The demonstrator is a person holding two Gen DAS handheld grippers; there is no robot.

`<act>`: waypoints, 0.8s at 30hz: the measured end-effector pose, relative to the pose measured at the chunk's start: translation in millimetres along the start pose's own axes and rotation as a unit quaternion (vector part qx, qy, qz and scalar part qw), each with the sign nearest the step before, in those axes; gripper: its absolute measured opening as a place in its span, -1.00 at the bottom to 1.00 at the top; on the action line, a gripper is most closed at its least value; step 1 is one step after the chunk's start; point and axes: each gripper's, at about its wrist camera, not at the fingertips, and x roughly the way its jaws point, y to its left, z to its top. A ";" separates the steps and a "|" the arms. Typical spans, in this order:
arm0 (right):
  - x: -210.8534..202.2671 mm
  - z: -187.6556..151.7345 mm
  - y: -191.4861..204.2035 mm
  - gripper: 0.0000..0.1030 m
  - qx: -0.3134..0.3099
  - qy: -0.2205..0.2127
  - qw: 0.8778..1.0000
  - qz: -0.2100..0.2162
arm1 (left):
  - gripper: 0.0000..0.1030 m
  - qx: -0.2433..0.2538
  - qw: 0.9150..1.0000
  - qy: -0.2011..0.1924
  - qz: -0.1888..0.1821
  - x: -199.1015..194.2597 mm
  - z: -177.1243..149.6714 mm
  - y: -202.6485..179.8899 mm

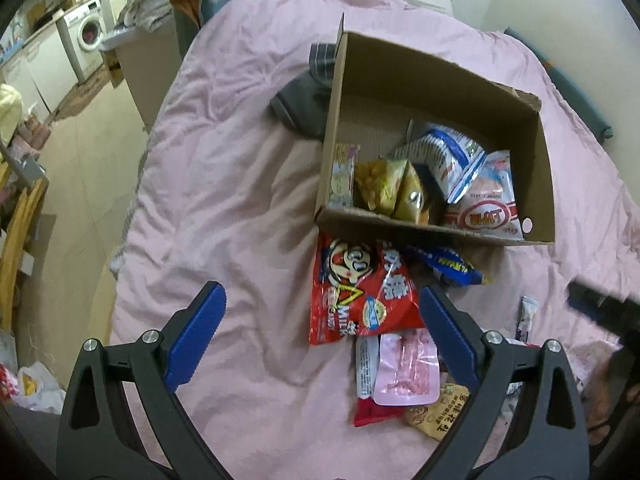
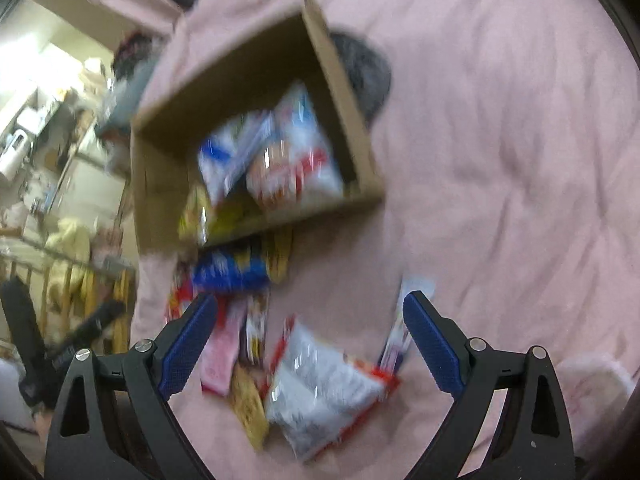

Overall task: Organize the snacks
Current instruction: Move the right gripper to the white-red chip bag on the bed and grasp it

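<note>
On a rumpled pink bedspread (image 1: 224,168), an open cardboard box (image 1: 400,222) was parked with a few snack packets tucked inside, and more snacks, like a red milk-candy bag (image 1: 360,292), were scattered right in front of it. Both the left gripper (image 1: 320,344) and right gripper (image 2: 310,344) were held spread wide, nothing grasped. A washing machine (image 1: 86,32) could be spotted far left, past the bed's edge.
</note>
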 end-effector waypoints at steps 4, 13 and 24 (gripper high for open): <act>28.6 -20.2 -3.5 0.87 -0.006 0.084 0.996 -0.018 | 0.86 -0.007 1.000 0.006 0.000 2.5 -1.3 3.4; 53.7 -52.5 -0.5 0.73 -0.014 0.147 0.987 -0.060 | 0.86 -0.020 1.000 0.010 -0.001 4.1 0.4 10.6; 71.2 -51.5 15.6 0.46 -0.051 0.165 0.985 -0.026 | 0.86 -0.032 0.999 -0.003 0.002 -1.8 3.1 17.2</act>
